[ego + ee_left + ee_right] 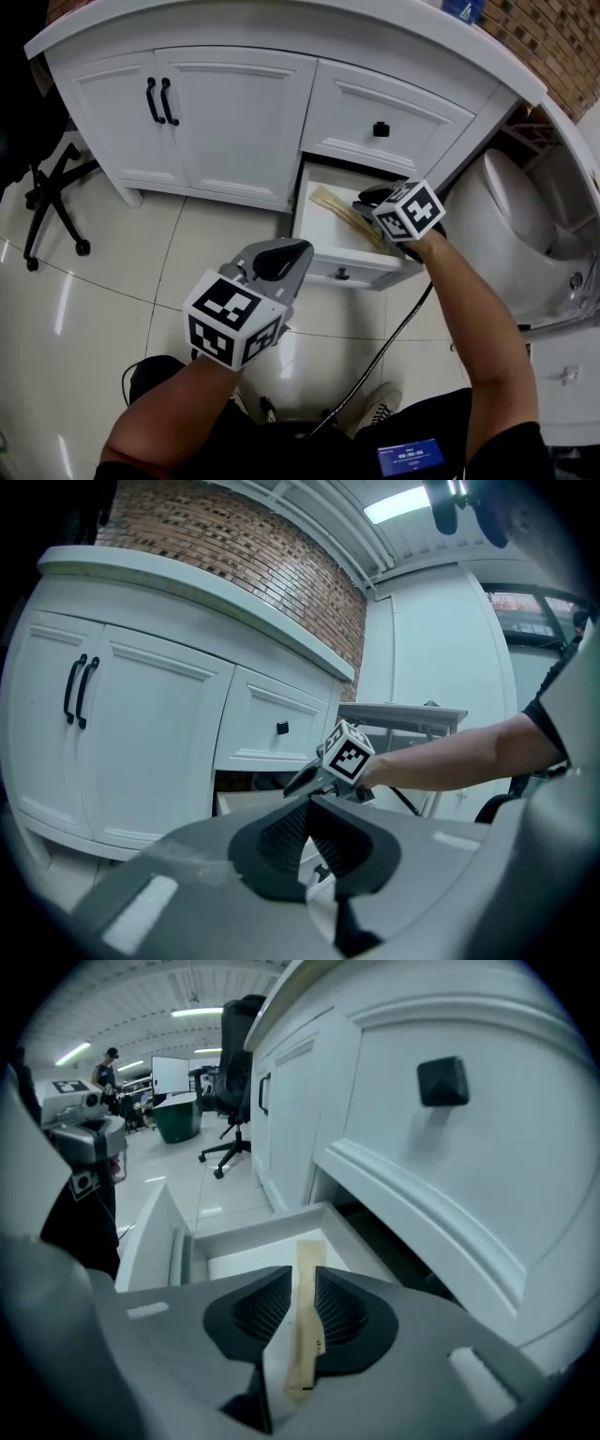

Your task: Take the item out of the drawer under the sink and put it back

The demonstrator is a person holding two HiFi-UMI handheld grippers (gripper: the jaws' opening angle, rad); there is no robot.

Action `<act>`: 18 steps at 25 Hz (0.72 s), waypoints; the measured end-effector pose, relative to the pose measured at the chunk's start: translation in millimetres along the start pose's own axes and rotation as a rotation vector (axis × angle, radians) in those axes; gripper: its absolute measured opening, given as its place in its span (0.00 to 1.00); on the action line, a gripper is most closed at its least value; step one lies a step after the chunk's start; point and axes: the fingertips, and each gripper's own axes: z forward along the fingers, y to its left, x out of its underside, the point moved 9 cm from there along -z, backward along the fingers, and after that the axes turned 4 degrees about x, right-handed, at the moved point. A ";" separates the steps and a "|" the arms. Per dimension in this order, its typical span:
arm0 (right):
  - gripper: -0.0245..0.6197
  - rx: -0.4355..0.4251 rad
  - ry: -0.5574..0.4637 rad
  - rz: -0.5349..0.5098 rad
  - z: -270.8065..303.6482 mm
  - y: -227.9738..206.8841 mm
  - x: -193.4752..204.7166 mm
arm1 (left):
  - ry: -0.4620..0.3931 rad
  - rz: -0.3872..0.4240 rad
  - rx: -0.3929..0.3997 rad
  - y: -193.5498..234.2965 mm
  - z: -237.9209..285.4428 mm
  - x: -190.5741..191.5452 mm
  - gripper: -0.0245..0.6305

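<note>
The right gripper's (302, 1312) jaws stand narrowly apart astride the flat tan packet (307, 1279), not pressing it; it lies in the open drawer (155, 1232). It looks light, thin and bendy, best pinched mid-length across its width. The left gripper's (307, 841) jaws are closed and empty.

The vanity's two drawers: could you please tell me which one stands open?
The lower drawer, pulled out with a tan strip lying inside; the upper drawer above it, with the black knob, is shut.
</note>
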 end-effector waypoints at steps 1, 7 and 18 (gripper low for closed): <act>0.15 -0.010 0.024 -0.022 10.1 1.7 -0.8 | 0.001 0.000 0.002 -0.5 0.4 0.1 0.05; 0.16 -0.018 0.171 -0.073 56.7 -0.1 3.3 | 0.006 -0.005 0.005 2.4 0.1 1.3 0.05; 0.26 -0.041 0.275 -0.049 89.8 -6.8 19.9 | -0.001 -0.020 0.016 6.2 2.4 1.1 0.05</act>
